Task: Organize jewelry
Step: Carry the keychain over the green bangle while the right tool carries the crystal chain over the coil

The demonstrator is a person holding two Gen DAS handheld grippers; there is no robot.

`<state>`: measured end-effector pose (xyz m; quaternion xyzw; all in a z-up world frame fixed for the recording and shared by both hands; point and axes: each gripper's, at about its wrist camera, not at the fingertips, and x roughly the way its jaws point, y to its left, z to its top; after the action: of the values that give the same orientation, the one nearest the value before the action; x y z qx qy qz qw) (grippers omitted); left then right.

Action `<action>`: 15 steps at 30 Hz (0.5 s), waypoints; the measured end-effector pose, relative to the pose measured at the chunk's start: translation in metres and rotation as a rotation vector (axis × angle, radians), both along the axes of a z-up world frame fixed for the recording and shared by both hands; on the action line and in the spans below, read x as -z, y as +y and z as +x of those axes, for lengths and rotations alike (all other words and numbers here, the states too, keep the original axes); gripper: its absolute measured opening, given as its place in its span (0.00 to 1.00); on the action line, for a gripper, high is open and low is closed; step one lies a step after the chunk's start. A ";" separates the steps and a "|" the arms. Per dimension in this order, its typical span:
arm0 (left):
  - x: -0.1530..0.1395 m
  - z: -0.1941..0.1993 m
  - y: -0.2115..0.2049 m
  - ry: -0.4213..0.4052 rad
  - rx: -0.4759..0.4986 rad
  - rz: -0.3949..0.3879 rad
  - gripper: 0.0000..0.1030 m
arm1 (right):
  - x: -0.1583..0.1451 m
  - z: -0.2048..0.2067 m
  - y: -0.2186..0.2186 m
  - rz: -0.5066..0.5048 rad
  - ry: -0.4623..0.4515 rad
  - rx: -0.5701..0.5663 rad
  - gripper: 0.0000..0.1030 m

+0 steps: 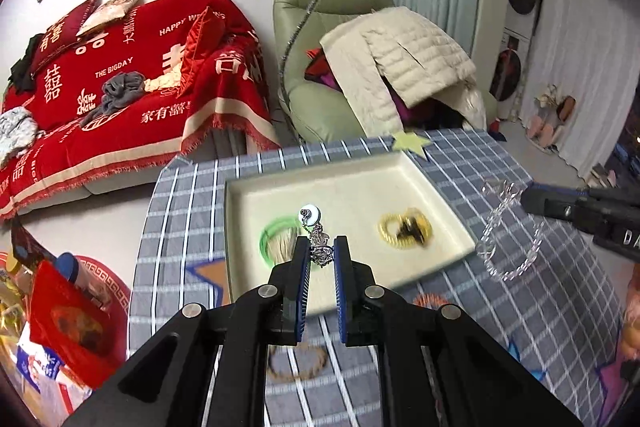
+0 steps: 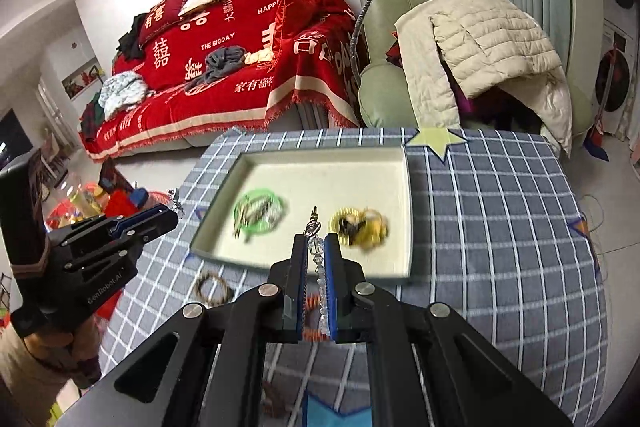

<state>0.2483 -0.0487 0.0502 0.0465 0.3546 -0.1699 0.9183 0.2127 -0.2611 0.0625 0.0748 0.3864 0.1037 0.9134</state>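
Note:
My left gripper (image 1: 322, 247) is shut on a silver chain ornament (image 1: 320, 251) topped by a small white round piece (image 1: 310, 215), held above the near side of the cream tray (image 1: 240, 187). My right gripper (image 2: 316, 243) is shut on a clear bead chain (image 2: 320, 267) whose metal clasp (image 2: 314, 223) sticks out past the tips. In the left wrist view the clear bead chain (image 1: 508, 243) hangs in a loop from the right gripper (image 1: 532, 201). In the tray (image 2: 406, 187) lie a green bangle (image 2: 260, 213) and a yellow ring with a dark piece (image 2: 360, 223).
A brown bead bracelet (image 2: 214, 287) lies on the grey checked tablecloth (image 2: 500, 227) in front of the tray, left of my right gripper. An orange piece (image 2: 314, 307) shows under the right fingers. Behind the table stand a red-covered sofa (image 1: 140, 75) and a green armchair (image 1: 320, 11).

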 end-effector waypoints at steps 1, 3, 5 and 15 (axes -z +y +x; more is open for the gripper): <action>-0.001 0.007 -0.002 -0.002 -0.005 -0.001 0.32 | 0.000 0.005 0.001 0.001 -0.001 0.001 0.09; -0.003 0.023 -0.006 -0.011 -0.021 0.008 0.32 | 0.000 0.020 0.002 0.000 -0.005 0.004 0.09; -0.001 0.035 -0.010 -0.011 -0.032 0.011 0.32 | 0.003 0.034 0.003 0.006 -0.006 0.002 0.09; 0.058 0.098 -0.021 0.065 -0.137 0.023 0.32 | 0.045 0.100 0.000 0.146 0.029 0.020 0.09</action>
<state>0.3460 -0.0697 -0.0075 0.0272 0.3883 -0.1041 0.9152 0.3128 -0.2608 0.0176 0.1466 0.3900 0.1213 0.9009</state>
